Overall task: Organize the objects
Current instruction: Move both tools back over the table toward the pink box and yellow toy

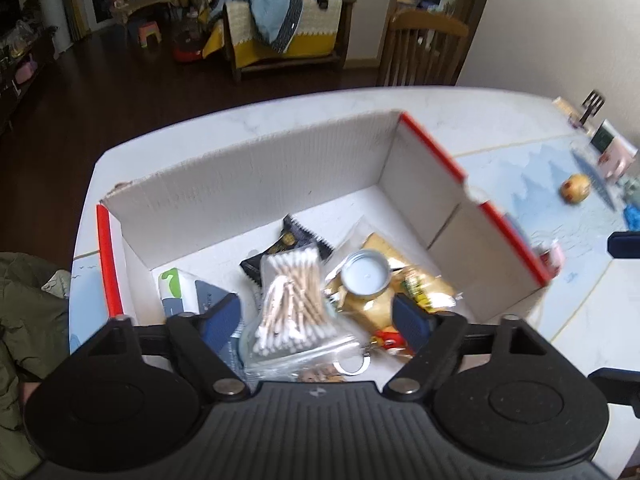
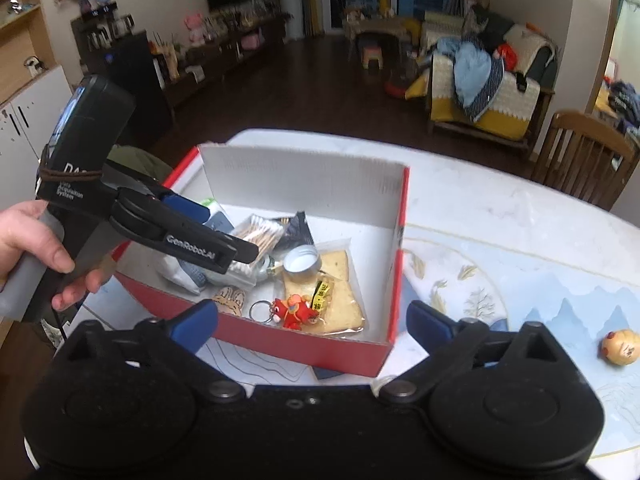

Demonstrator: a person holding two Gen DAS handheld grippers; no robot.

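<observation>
Both grippers wide open, empty: left gripper [image 1: 316, 316] above cotton-swab bag [image 1: 292, 300] inside red box [image 2: 320, 350]. Right gripper [image 2: 314, 320] at box's near wall. Toy head [image 2: 620, 348] loose at 3 o'clock (light, rigid, rolls easily); pinch across middle.

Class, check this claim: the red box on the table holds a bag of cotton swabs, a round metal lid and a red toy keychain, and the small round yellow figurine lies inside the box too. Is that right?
Not quite. The yellow figurine lies outside the red box, on the table mat to its right, as the right wrist view shows. The bag of cotton swabs, the round metal lid and the red toy keychain are inside the box, as stated.
</observation>
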